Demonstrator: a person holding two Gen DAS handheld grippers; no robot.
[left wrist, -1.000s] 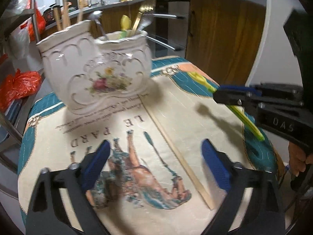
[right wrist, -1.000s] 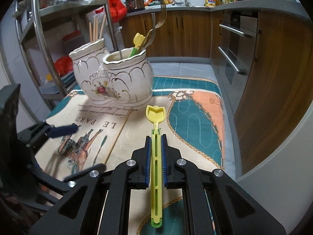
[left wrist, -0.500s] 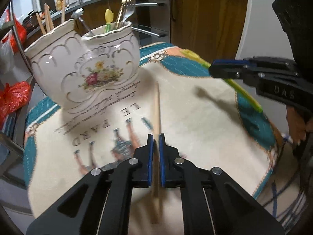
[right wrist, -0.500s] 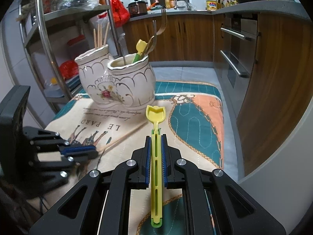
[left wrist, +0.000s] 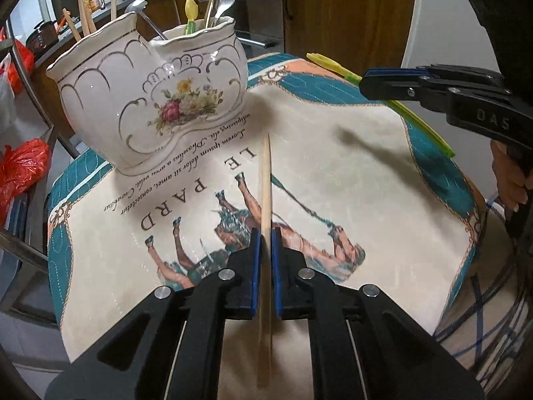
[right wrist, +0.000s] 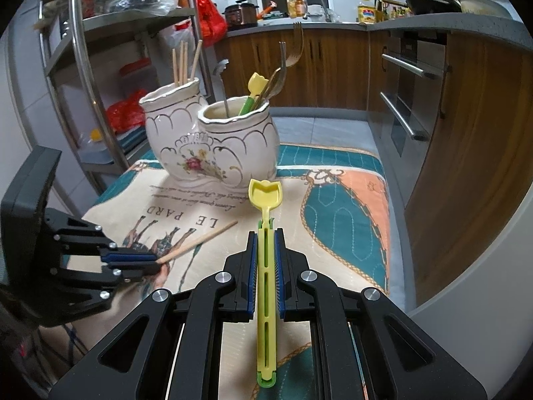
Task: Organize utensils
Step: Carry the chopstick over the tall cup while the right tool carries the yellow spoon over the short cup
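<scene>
Chopstick (left wrist: 266,180) sits clamped in the left tongs (left wrist: 263,233), its long axis running straight ahead between the fingers, tip aimed near the holder (left wrist: 150,96) on the table (left wrist: 366,173). Right tongs (right wrist: 265,233) grip a yellow spoon (right wrist: 265,266) the same way, bowl end forward toward the holder, where forks (right wrist: 279,76) and more chopsticks stand upright.
</scene>
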